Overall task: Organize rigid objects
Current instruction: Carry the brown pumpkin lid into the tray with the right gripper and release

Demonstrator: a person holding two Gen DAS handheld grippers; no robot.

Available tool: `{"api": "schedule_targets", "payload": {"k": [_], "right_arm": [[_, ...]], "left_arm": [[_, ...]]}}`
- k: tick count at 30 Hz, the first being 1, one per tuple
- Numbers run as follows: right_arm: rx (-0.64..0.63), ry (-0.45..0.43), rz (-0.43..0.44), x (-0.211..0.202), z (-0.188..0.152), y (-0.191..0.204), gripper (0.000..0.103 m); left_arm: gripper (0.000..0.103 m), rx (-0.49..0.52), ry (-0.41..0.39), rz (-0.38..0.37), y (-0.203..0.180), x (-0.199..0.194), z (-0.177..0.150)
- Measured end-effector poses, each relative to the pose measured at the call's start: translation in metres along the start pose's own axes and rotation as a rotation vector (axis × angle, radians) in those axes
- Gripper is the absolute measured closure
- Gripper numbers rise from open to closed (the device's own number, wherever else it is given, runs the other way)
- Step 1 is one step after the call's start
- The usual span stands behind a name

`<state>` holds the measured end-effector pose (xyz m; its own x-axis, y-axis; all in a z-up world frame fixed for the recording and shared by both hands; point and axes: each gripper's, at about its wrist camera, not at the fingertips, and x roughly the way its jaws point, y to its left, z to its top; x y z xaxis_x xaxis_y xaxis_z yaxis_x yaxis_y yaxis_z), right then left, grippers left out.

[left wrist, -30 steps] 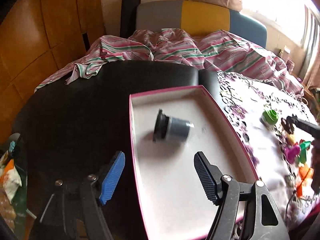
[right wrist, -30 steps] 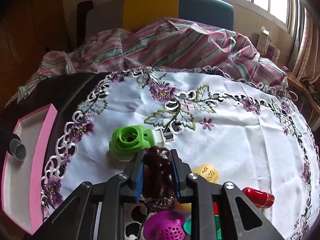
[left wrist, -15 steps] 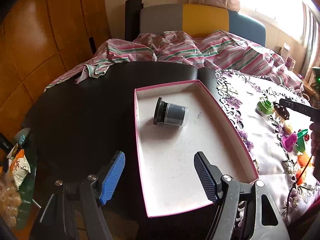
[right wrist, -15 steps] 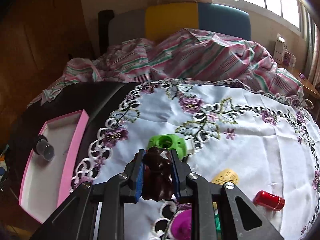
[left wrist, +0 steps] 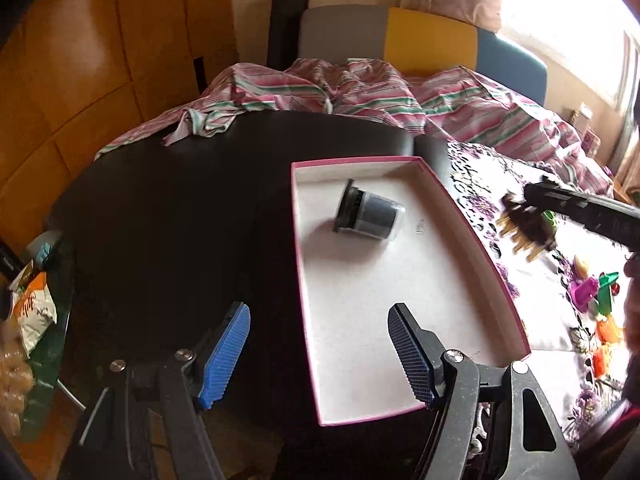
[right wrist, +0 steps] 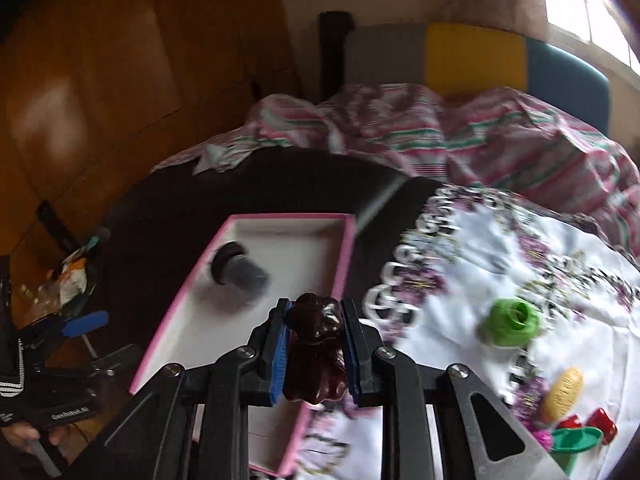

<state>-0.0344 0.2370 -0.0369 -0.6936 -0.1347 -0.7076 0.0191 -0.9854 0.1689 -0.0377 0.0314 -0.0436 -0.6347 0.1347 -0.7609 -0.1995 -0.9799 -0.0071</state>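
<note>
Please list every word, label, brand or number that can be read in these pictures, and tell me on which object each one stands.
White print on the black body of the left gripper, at the right wrist view's lower left: too blurred to read.
Red lettering on the white snack bag at the left edge: too blurred to read.
Small boxes by the window: too small to read.
Nothing else carries text.

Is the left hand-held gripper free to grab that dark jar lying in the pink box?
Probably yes. The left hand-held gripper is open and empty, and the dark cylindrical jar lies alone in the pink-rimmed white box, uncovered. The right hand-held gripper, carrying a brown hair claw, hangs near the box's rim.
</note>
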Motion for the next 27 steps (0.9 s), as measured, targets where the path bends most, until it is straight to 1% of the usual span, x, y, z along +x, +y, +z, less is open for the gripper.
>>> {"api": "schedule_targets", "payload": {"k": [2,5,8,12,14,15,16,17,18,24,27], "right_arm": [[-0.027,0.032,0.037,0.018,0.004,0.021,0.080],[-0.054,0.112,0.081,0.057,0.008,0.050,0.080],[-0.081,0.161,0.056,0.096,0.011,0.069,0.080],[-0.071,0.175,0.034,0.130,0.016,0.082,0.080],[-0.063,0.167,0.025,0.135,0.019,0.084,0.080],[-0.048,0.171,0.046,0.136,0.021,0.084,0.079],[-0.042,0.166,0.057,0.135,0.021,0.083,0.075],[-0.044,0.154,0.055,0.131,0.021,0.083,0.067],[-0.048,0.145,0.055,0.127,0.021,0.082,0.066],[-0.028,0.109,0.044,0.108,0.017,0.071,0.061],[-0.024,0.091,0.021,0.095,0.011,0.065,0.061]], "left_arm": [[0.031,-0.018,0.000,0.006,0.008,0.000,-0.001],[0.031,-0.046,-0.001,0.014,0.021,0.001,-0.002],[0.031,-0.075,0.009,0.018,0.031,0.004,-0.004],[0.031,-0.094,0.015,0.019,0.040,0.006,-0.005],[0.031,-0.095,0.010,0.021,0.043,0.005,-0.006],[0.031,-0.094,0.007,0.024,0.043,0.005,-0.006],[0.031,-0.092,0.003,0.026,0.044,0.005,-0.006],[0.031,-0.091,0.000,0.027,0.044,0.004,-0.007],[0.031,-0.088,-0.003,0.031,0.044,0.004,-0.007],[0.030,-0.093,-0.011,0.026,0.044,0.001,-0.006],[0.031,-0.089,-0.016,0.027,0.042,-0.002,-0.004]]}}
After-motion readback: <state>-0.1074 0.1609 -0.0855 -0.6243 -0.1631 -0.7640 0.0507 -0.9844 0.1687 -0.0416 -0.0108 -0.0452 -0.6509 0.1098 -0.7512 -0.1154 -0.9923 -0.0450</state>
